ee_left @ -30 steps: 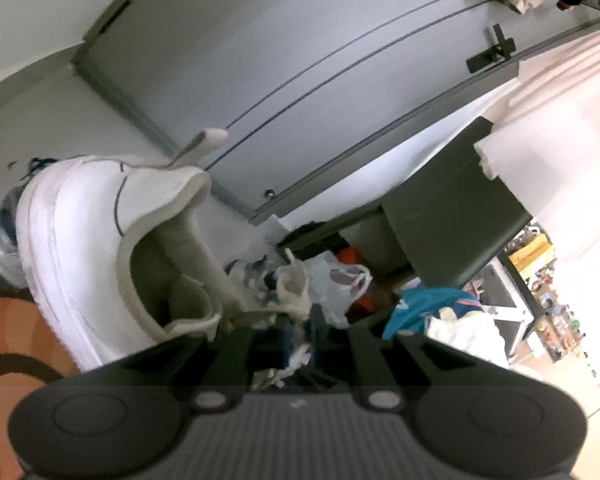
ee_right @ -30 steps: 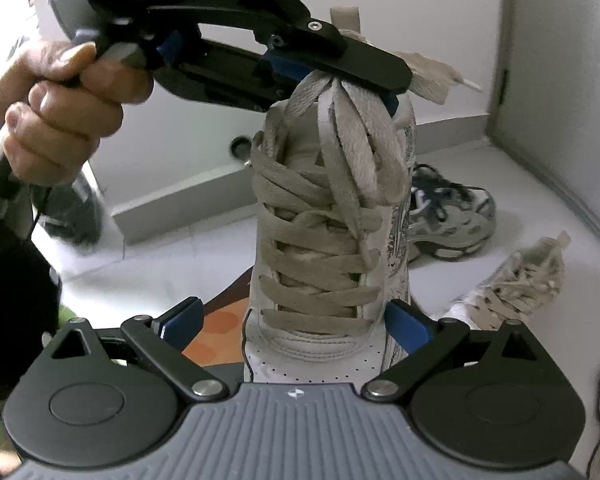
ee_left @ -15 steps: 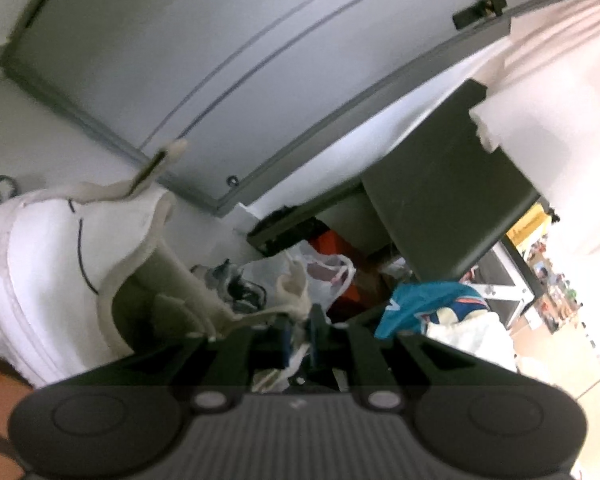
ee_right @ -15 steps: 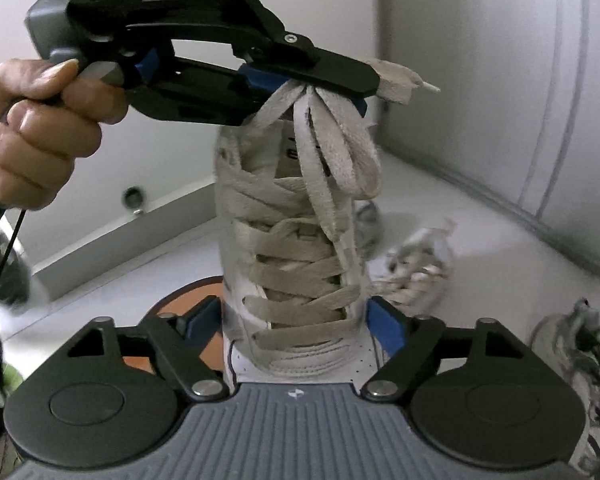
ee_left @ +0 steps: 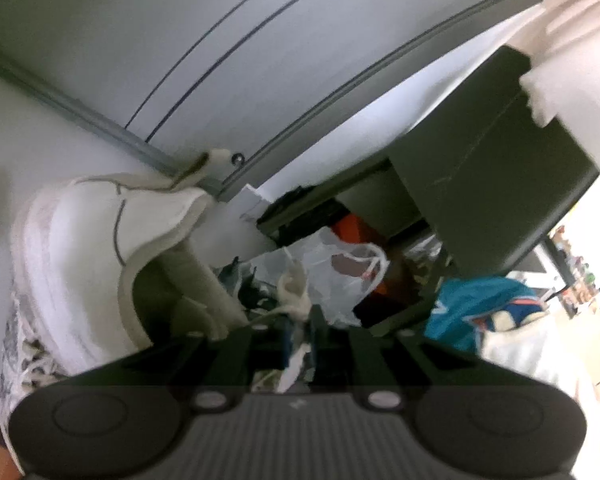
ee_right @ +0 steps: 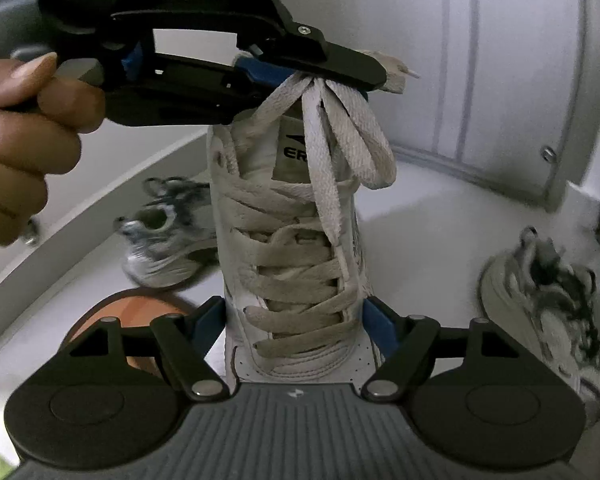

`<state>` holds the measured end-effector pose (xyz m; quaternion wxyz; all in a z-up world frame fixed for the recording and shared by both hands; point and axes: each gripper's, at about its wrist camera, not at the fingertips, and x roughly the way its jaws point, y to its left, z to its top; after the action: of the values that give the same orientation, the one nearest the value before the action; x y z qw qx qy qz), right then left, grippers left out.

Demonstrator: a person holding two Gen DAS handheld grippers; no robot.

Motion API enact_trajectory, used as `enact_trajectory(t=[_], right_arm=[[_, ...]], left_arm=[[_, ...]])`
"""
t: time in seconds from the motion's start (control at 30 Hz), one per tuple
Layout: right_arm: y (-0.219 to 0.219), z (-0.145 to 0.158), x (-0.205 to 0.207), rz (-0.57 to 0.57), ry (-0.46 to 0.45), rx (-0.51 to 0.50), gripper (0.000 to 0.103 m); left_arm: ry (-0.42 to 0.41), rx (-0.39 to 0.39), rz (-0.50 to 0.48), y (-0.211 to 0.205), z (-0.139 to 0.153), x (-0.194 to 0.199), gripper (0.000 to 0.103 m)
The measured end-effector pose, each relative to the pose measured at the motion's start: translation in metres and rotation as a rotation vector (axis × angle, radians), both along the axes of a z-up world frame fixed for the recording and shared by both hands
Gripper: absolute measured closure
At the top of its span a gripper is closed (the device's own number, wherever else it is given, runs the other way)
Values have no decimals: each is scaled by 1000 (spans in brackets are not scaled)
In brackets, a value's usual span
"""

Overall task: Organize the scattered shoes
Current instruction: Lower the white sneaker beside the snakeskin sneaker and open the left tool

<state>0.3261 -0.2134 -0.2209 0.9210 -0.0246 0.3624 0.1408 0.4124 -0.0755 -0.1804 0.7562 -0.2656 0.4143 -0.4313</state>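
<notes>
Swung rightward since before, white sneaker [ee_right: 296, 264] clamped by right gripper [ee_right: 296, 320], laces [ee_right: 332, 120] pinched by left gripper [ee_right: 340, 68]

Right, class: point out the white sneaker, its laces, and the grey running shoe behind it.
white sneaker [ee_right: 300, 364]: right wrist view, toe box.
laces [ee_right: 332, 120]: right wrist view, pinched loops.
grey running shoe [ee_right: 168, 240]: right wrist view, upper.

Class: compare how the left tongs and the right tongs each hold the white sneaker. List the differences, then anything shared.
The left tongs pinch only the laces at the top; the right tongs clamp the white sneaker at its toe sides. The left tongs are nearly closed; the right tongs are spread shoe-wide. Shared: both are black with blue pads and grip the same shoe.
</notes>
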Motion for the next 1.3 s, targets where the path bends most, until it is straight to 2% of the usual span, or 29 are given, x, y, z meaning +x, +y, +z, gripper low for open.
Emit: enact_trajectory(t=[0.23,0.4,0.7,0.8,0.9,1.07,1.17,1.23,1.3], right_arm=[[-7,-35,8,-226,47,49,24],[-15,-50,7,-347,55,55,24],[-31,-65,7,-553,83,118,24],[-36,-74,8,-588,117,139,24],[-36,-77,13,-585,127,133,25],[-32,-80,20,-596,150,130,24],[-32,-82,24,-593,155,140,26],[-33,-86,30,-586,177,154,26],[-29,-85,30,-573,176,138,26]], left_arm=[[2,63,-57,-35,-25,17,94],[14,58,-93,-49,-40,26,94],[0,95,-144,-79,-62,31,94],[-3,132,-158,-89,-72,30,94],[30,140,-140,-89,-78,39,94],[32,178,-103,-85,-84,43,94],[83,232,-104,-89,-88,49,93],[75,291,-98,-88,-91,46,94],[86,274,-83,-80,-93,44,90]])
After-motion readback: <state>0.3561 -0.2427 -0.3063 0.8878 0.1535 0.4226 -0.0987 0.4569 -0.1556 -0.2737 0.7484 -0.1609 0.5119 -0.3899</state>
